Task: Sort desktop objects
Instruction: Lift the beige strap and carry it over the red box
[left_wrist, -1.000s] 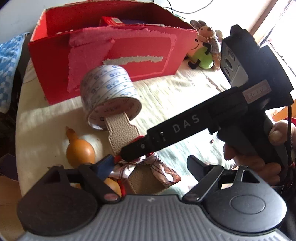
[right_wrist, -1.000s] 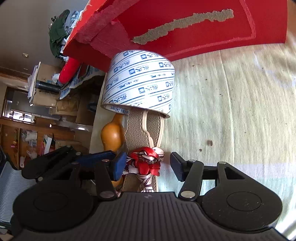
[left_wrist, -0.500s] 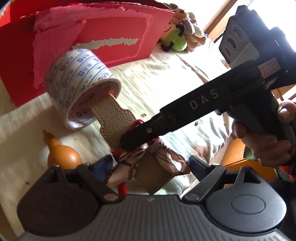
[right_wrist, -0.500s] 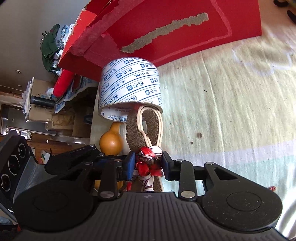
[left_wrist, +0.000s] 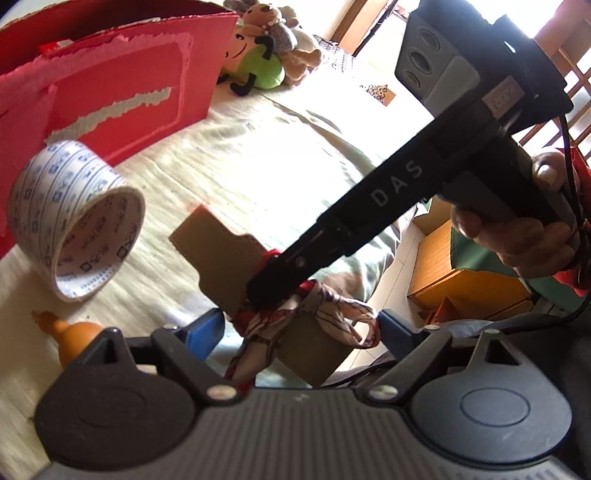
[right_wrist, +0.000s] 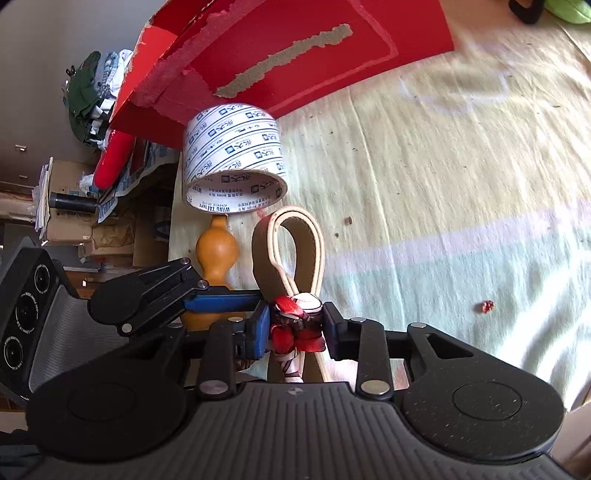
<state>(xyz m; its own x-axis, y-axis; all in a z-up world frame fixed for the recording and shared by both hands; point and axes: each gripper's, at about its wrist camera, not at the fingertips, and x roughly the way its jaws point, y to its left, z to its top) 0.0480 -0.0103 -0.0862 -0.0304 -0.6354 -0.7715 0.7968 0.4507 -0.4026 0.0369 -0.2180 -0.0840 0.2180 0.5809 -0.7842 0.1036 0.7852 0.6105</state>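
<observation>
Since a second ago the right claw (right_wrist: 295, 326) has closed on the strap's (right_wrist: 291, 251) red scarf knot (right_wrist: 295, 325) and lifted it clear of the tape roll (right_wrist: 232, 155).

Left-wrist view: the left claw (left_wrist: 299, 328) is wide, near the strap (left_wrist: 221, 254) hanging over the worktop (left_wrist: 258, 147).

Right-wrist view: gripping only cloth — the knot may slide, dropping the strap beside the gourd (right_wrist: 214, 258), short of the red box (right_wrist: 295, 55).

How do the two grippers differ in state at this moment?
The right gripper is shut on the leather strap's red-and-white scarf knot; the left gripper is open, gripping nothing. The right gripper's fingers press the knot from both sides; the left gripper's blue-padded fingers stand apart on either side of the strap, short of it as far as the views show. Both point toward the tape roll and red box.
</observation>
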